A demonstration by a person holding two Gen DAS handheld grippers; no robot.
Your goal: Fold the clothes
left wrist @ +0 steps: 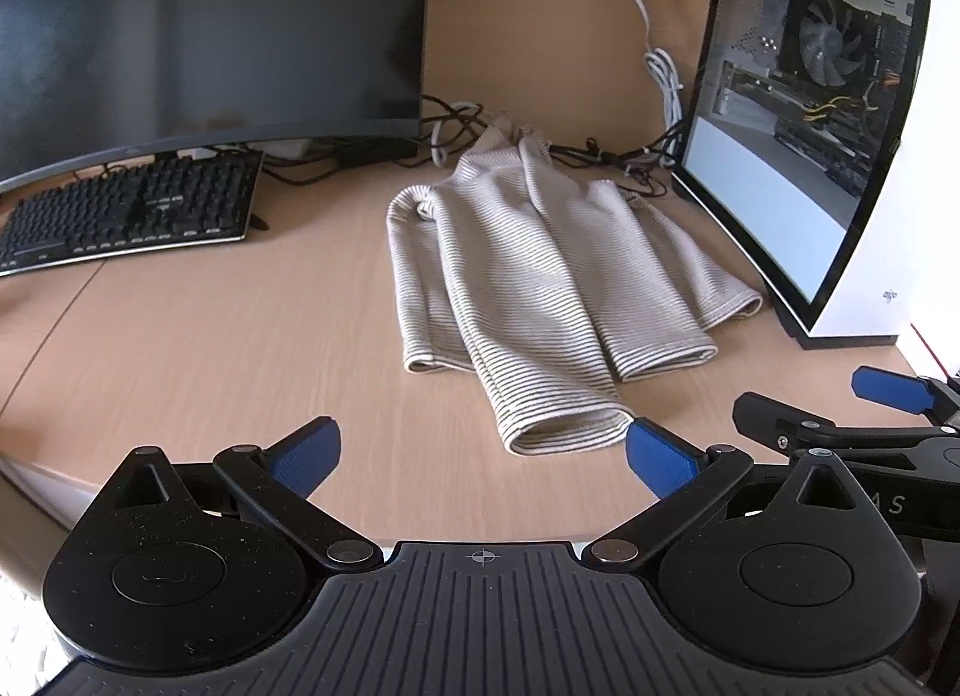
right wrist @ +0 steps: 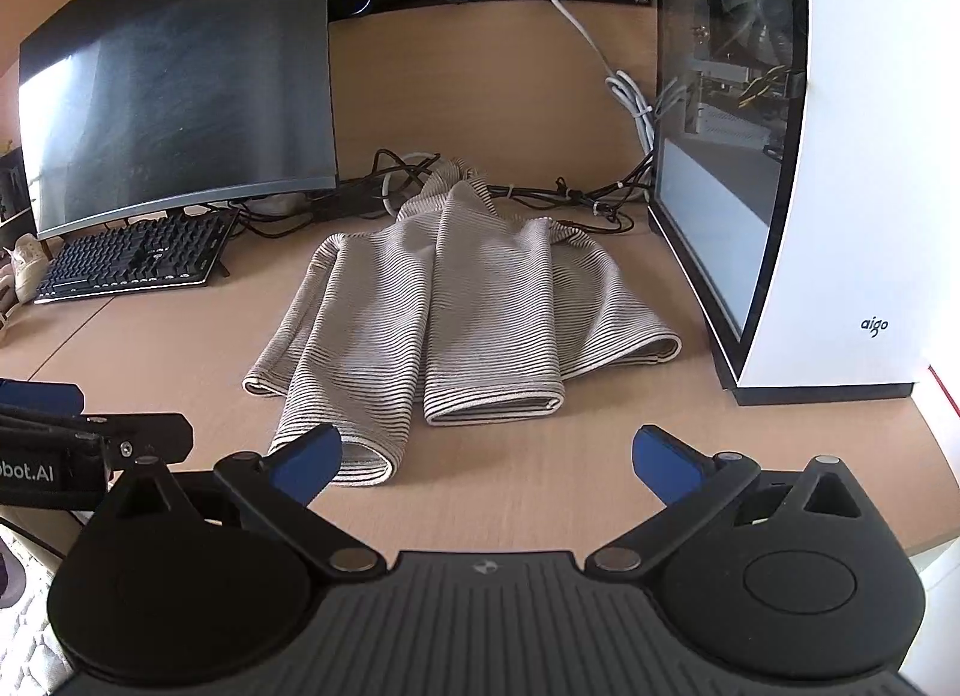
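Note:
A beige garment with thin dark stripes (left wrist: 528, 282) lies crumpled in loose lengthwise folds on the wooden desk (left wrist: 240, 360); it also shows in the right wrist view (right wrist: 456, 312). My left gripper (left wrist: 483, 456) is open and empty, just short of the garment's near hem, its right pad close to the hem's corner. My right gripper (right wrist: 486, 459) is open and empty, its left pad over the near left hem. The right gripper shows at the right edge of the left wrist view (left wrist: 840, 414), and the left gripper at the left edge of the right wrist view (right wrist: 72, 426).
A curved dark monitor (left wrist: 204, 36) and black keyboard (left wrist: 132, 216) stand at the back left. A white PC case with a glass side (left wrist: 852, 114) stands right of the garment. Cables (left wrist: 654, 84) lie behind it. The desk's front edge is near the grippers.

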